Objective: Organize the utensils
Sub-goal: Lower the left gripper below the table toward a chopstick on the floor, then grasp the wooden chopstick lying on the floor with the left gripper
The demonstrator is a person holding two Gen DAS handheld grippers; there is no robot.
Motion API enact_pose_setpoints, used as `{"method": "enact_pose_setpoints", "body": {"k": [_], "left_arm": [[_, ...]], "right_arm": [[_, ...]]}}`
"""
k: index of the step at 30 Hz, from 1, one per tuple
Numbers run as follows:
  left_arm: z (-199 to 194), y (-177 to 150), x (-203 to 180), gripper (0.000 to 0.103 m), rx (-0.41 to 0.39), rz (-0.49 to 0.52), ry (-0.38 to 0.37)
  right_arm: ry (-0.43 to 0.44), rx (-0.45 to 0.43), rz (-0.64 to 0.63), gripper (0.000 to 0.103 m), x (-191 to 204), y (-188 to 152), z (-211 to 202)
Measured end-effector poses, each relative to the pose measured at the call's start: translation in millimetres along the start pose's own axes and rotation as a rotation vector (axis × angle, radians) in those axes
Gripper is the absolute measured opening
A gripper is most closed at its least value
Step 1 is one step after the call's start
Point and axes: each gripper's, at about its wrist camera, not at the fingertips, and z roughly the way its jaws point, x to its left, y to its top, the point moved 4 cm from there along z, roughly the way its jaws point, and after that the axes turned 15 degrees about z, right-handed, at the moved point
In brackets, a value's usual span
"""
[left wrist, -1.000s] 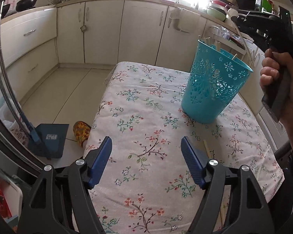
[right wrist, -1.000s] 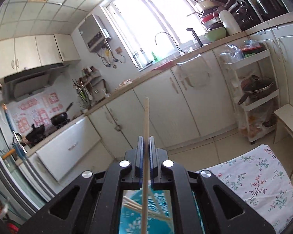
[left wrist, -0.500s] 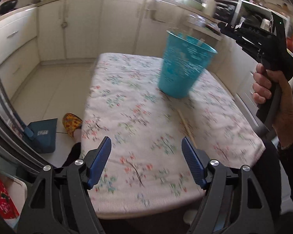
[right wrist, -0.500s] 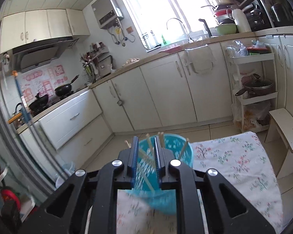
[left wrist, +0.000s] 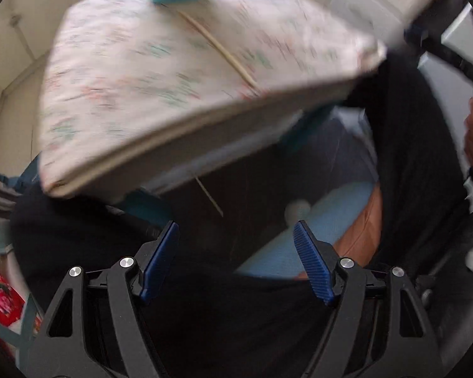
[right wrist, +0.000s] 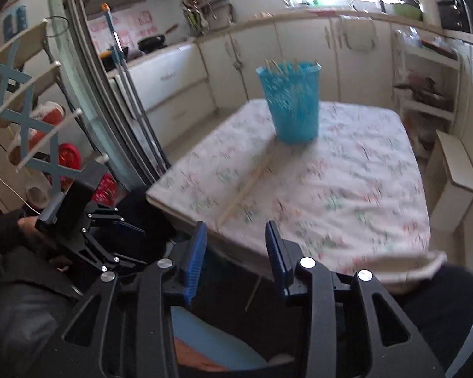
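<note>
Both tongs are empty: left tongs [left wrist: 236, 261] stand wide apart, right tongs [right wrist: 235, 258] are opening, nothing between them. One pale wooden chopstick [right wrist: 247, 186] lies on the floral-clothed bench [right wrist: 347, 189], near the turquoise perforated plastic basket [right wrist: 290, 100] already holding others, likely next for collection.

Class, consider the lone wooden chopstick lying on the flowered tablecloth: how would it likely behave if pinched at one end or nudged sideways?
The chopstick looks thin, straight and wooden: probably stiff and light. Lying flat on the soft tablecloth, it may roll or pivot when nudged, and seems awkward to pinch.
</note>
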Motion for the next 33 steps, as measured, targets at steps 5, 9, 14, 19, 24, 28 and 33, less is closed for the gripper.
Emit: {"method": "enact_pose_setpoints", "body": {"k": [5, 9, 14, 19, 24, 28, 33], "left_arm": [[83.0, 30.4, -36.3, 0.072, 0.241, 0.242, 0.143], [144.5, 35.5, -71.4, 0.072, 0.409, 0.551, 0.250], [171.6, 64.9, -74.5, 0.084, 0.422, 0.675, 0.166], [197.6, 68.7, -63.1, 0.087, 0.474, 0.590, -0.130], [204.1, 72.6, -70.5, 0.090, 0.498, 0.664, -0.224], [211.1, 75.8, -89.0, 0.085, 0.493, 0.796, -0.295], [229.5, 67.0, -95.2, 0.082, 0.558, 0.901, -0.260]], "right_arm": [[-0.009, -0.030, 0.063, 0.042, -23.7, 21.6, 7.3], [0.000, -0.029, 0.114, 0.042, -44.0, 34.0, 24.7], [0.011, -0.021, 0.143, 0.042, -59.1, 38.6, 39.1], [0.048, -0.046, 0.239, 0.042, -80.8, 44.9, 38.8], [0.059, -0.049, 0.340, 0.042, -103.4, 42.3, 41.1], [0.072, -0.034, 0.384, 0.043, -108.5, 36.6, 40.9], [0.069, 0.012, 0.369, 0.043, -102.7, 27.4, 49.1]]}}
